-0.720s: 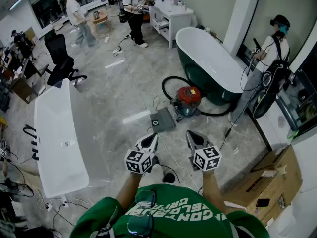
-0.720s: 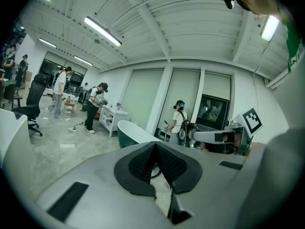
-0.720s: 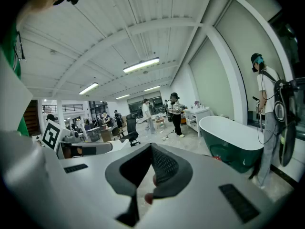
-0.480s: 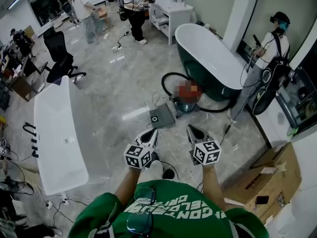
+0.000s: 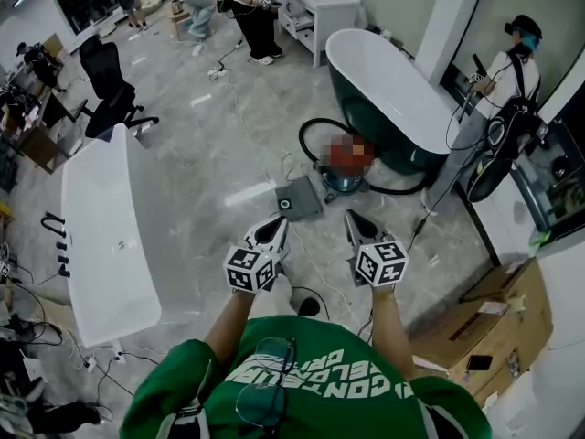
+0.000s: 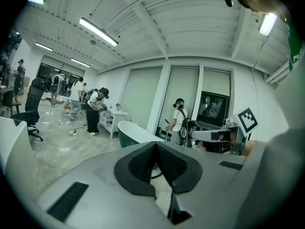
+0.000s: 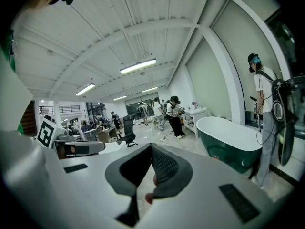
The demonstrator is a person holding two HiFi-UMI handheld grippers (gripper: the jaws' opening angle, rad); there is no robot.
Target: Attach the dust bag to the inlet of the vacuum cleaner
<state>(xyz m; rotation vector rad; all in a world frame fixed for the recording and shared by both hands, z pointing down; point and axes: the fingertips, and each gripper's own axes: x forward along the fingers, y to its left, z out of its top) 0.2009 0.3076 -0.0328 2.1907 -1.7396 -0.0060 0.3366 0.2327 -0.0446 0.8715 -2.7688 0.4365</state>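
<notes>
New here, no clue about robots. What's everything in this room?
vacuum cleaner: one, red and dark, floor ahead
hose: one, black, looped beside the vacuum
dust bag: one, grey, flat on the floor, apart from the vacuum
green bathtub: one, white inside, behind the vacuum
white bathtub: one, left
office chair: one, black, far left
cardboard box: one, brown, right
other people: at least three, right edge and far end
left gripper: one, grey, shut, empty
right gripper: one, grey, shut, empty

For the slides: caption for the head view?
Left hand-held gripper and right hand-held gripper, both shut, point at the dust bag and vacuum cleaner on the floor.
</notes>
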